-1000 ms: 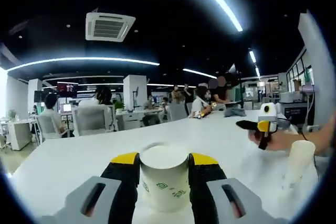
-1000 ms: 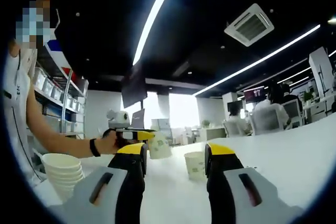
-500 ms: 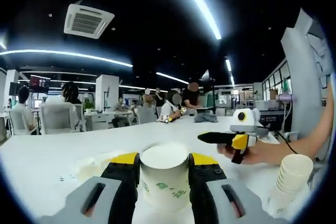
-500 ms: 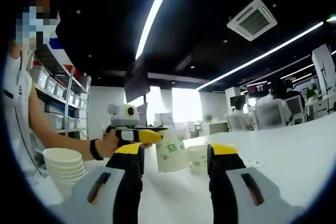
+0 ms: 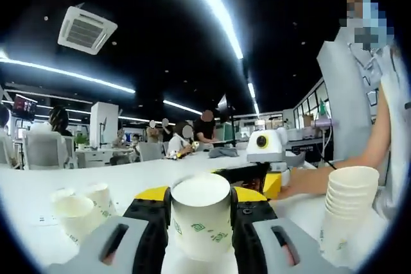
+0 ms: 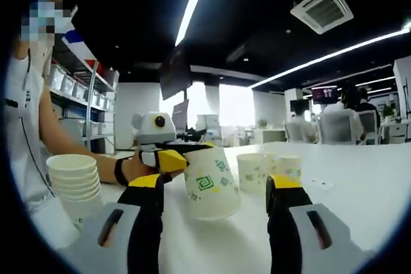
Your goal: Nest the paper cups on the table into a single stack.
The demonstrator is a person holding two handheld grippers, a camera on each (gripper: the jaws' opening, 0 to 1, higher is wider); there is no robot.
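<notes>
Closer now to the stack (image 5: 347, 213) of cups, the left tool (image 5: 200, 213) grips a paper cup (image 5: 201, 222) above the desk (image 6: 359, 203); the right tool (image 6: 215, 194) stands wide, empty, beside it.

Left claw (image 5: 201, 217) clamped shut, right claw (image 6: 215, 190) spread

Held paper cup (image 5: 200, 219): white, printed with small green square motifs. Stack of cups (image 5: 347, 213): cream-white, faint green print low on the wall. Two loose cups (image 6: 268, 170) on the desk: white with pale green marks. Left gripper (image 5: 201, 205): grey bodies, black fingers, yellow tips. Right gripper (image 6: 217, 184): same grey, black and yellow scheme. Desk (image 6: 359, 190): plain white. Person's wristband (image 6: 119, 172): black.
</notes>
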